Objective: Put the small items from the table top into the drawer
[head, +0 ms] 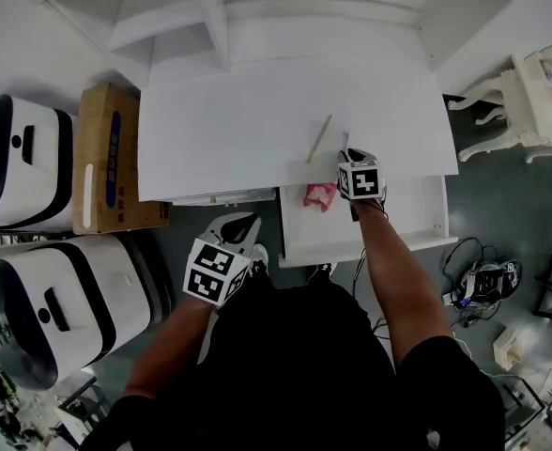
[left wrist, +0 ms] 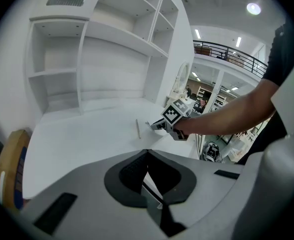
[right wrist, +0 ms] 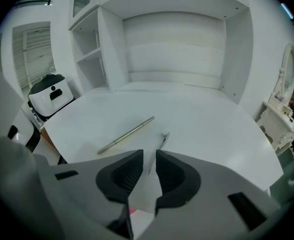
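A white desk (head: 257, 111) with open shelves behind it fills the head view, seen from above. At far left, beside the desk, stand two rounded white machines (head: 23, 158) and a cardboard box (head: 107, 158). The left gripper (head: 237, 225) hangs low in front of the desk, off the surface. Its jaws are pressed together with nothing between them. On the desk's right half lies a slim pen (head: 319, 139), angled, and just right of it a thin metal piece (right wrist: 164, 139) lies flat. The right gripper (head: 353, 155) sits at the desk's front edge and points at that piece. Its jaws are released, with only a narrow slot between them, and the near end of the piece runs toward that slot. I cannot tell whether the pads touch it. Below the right gripper the drawer (head: 426, 214) stands pulled open, with a pink item (head: 319, 195) inside at its left end. The piece looks likely to be the next pick. Because it lies so flat, the pads may close above it and slide off. They could also push it into the pen, which could then roll. A loose grip could also drop the piece over the front edge, past the drawer and onto the floor.
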The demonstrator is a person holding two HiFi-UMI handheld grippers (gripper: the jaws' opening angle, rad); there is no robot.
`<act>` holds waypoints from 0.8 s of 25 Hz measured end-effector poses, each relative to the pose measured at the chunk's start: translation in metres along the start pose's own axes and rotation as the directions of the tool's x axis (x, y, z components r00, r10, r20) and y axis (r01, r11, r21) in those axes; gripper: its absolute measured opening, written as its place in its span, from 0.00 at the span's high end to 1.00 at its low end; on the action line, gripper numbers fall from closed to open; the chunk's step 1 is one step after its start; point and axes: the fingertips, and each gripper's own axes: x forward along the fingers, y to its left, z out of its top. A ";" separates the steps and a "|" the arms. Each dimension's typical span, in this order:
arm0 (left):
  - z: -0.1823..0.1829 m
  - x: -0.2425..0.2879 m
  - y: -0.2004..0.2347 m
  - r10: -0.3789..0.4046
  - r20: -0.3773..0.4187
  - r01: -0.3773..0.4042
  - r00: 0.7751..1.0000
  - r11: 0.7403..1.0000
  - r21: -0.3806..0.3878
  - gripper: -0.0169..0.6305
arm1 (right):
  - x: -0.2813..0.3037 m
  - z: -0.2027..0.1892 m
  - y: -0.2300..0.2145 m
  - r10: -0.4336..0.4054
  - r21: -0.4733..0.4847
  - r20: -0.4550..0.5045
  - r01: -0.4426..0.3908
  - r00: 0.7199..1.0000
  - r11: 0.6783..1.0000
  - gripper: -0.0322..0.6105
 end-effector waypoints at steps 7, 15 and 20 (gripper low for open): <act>0.000 -0.002 0.010 0.019 0.005 -0.019 1.000 1.000 -0.019 0.97 | 0.014 -0.005 -0.008 -0.013 0.084 -0.034 0.016 0.999 0.996 0.84; 0.001 -0.003 0.012 0.019 0.014 -0.018 1.000 1.000 -0.025 0.97 | 0.016 -0.009 -0.028 0.042 0.383 0.016 -0.045 0.999 0.923 0.90; 0.001 -0.003 0.011 0.010 0.022 -0.010 1.000 1.000 -0.021 0.97 | 0.017 -0.009 -0.026 0.072 0.356 0.005 -0.069 0.997 0.932 0.90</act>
